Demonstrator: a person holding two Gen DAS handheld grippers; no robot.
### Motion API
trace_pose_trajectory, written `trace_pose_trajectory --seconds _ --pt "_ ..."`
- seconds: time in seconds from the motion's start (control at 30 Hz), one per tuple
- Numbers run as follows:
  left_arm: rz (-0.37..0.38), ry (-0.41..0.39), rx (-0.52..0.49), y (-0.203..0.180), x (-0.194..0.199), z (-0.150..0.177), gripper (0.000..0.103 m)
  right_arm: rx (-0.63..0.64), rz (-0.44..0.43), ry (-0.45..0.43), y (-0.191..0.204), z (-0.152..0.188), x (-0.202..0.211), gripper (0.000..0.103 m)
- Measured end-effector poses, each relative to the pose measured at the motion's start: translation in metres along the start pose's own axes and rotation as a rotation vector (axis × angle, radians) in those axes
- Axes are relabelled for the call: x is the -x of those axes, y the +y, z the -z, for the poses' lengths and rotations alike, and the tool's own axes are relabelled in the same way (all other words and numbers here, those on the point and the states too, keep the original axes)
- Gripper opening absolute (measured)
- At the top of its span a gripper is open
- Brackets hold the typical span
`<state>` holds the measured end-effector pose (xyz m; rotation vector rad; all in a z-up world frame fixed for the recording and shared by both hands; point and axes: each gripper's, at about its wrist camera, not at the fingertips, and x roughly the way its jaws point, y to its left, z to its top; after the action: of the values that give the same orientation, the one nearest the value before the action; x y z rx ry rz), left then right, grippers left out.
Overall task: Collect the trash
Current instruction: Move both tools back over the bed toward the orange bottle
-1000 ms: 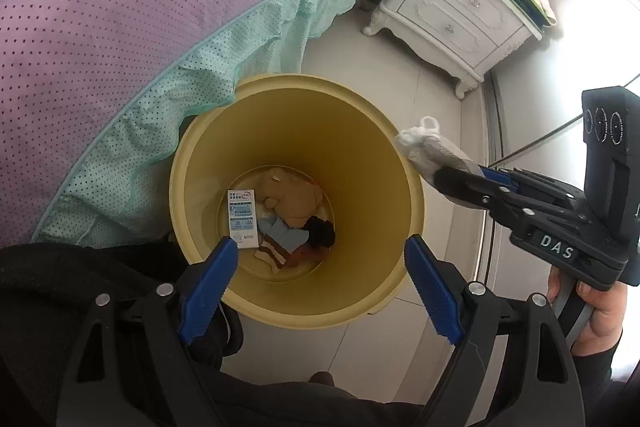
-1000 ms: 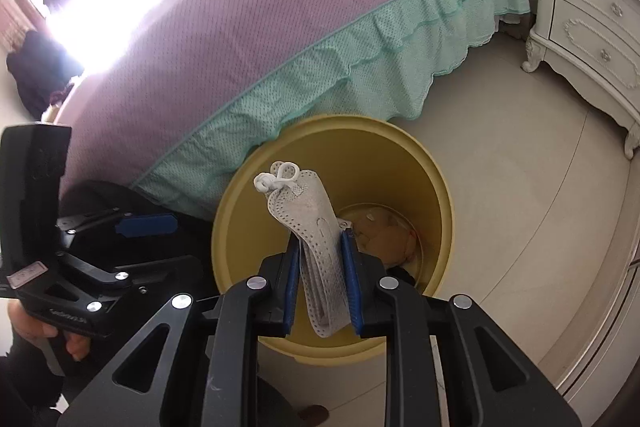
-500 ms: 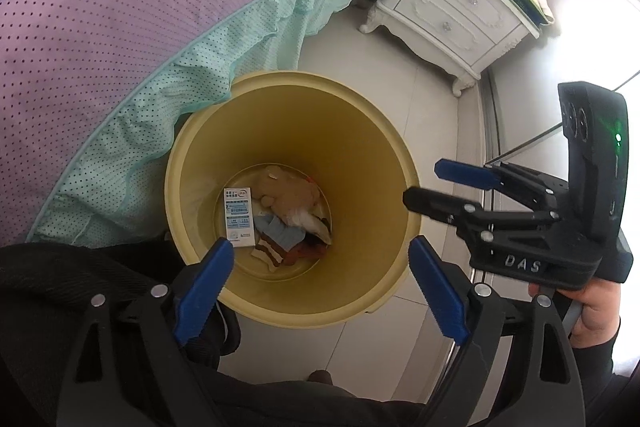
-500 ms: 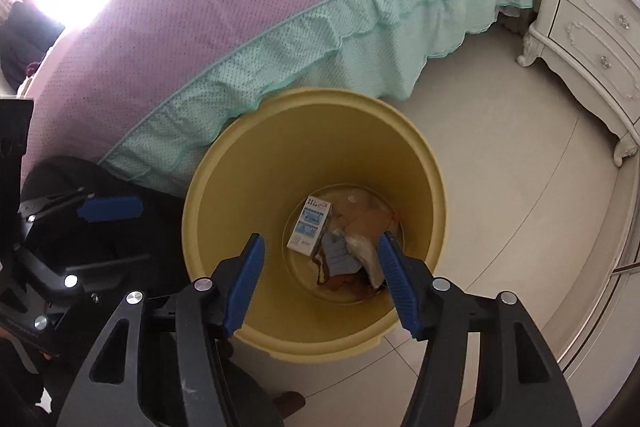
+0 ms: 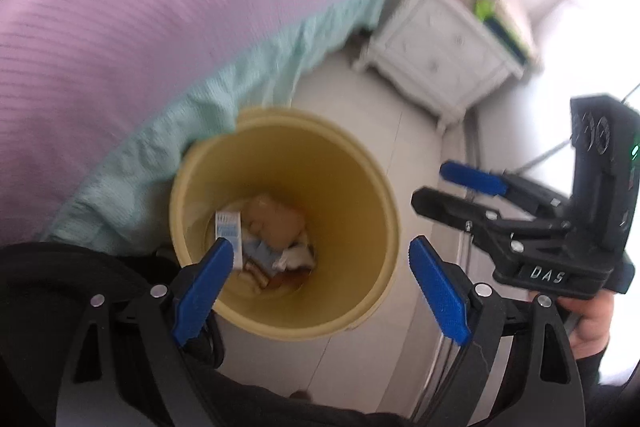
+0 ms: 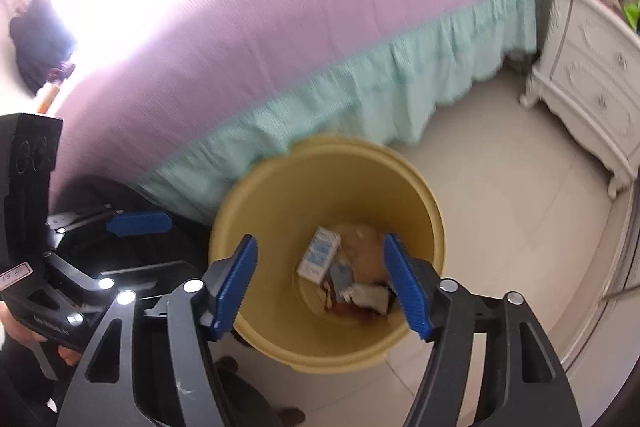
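A yellow trash bin [image 5: 352, 167] stands on the tiled floor beside the bed; it also shows in the right wrist view [image 6: 288, 203]. At its bottom lie a small white-and-blue box [image 5: 229, 227] [image 6: 320, 255], a tan crumpled wrapper [image 5: 276, 223], and the white perforated insole [image 6: 366, 295]. My left gripper [image 5: 320, 279] is open and empty above the bin's near rim. My right gripper [image 6: 324, 283] is open and empty above the bin; it also shows at the right of the left wrist view [image 5: 448, 187].
A bed with a purple cover [image 6: 320, 19] and teal skirt [image 6: 400, 75] runs along the far side of the bin. A white nightstand [image 5: 440, 55] [image 6: 596, 67] stands at the right. Pale floor tiles [image 6: 520, 211] lie between bin and nightstand.
My right gripper opened and let go of the white insole, which dropped into the bin. Both grippers have since lifted away, so the bin looks smaller and the views are blurred.
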<state>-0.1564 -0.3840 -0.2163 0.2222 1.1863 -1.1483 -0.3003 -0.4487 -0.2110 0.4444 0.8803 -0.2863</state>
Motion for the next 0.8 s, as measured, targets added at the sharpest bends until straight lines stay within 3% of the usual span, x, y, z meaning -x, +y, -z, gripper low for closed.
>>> trace_pose_trajectory --seconds 0.07,0.2,0.37,0.57,0.63,0.8 --pt "-0.008 -0.064 0.009 0.004 0.029 -0.002 0.089 0.017 -0.035 -0.054 0.013 -0.011 0.009 0.073" --pt "-0.135 -0.25 0.028 0.019 0.102 0.0 0.098 0.085 -0.151 -0.155 0.048 -0.037 0.024 0.081" --pt "-0.29 -0.426 0.158 0.058 0.187 0.017 0.099 0.184 -0.295 -0.298 0.109 -0.065 0.036 0.095" --pt "-0.488 -0.528 0.336 0.113 0.256 0.053 0.099 0.298 -0.457 -0.396 0.188 -0.09 0.034 0.095" --pt "-0.535 -0.526 0.379 0.129 0.27 0.061 0.099 0.345 -0.503 -0.414 0.215 -0.096 0.031 0.095" --pt "-0.563 -0.579 0.478 0.165 0.307 0.085 0.099 0.46 -0.616 -0.403 0.284 -0.107 0.022 0.095"
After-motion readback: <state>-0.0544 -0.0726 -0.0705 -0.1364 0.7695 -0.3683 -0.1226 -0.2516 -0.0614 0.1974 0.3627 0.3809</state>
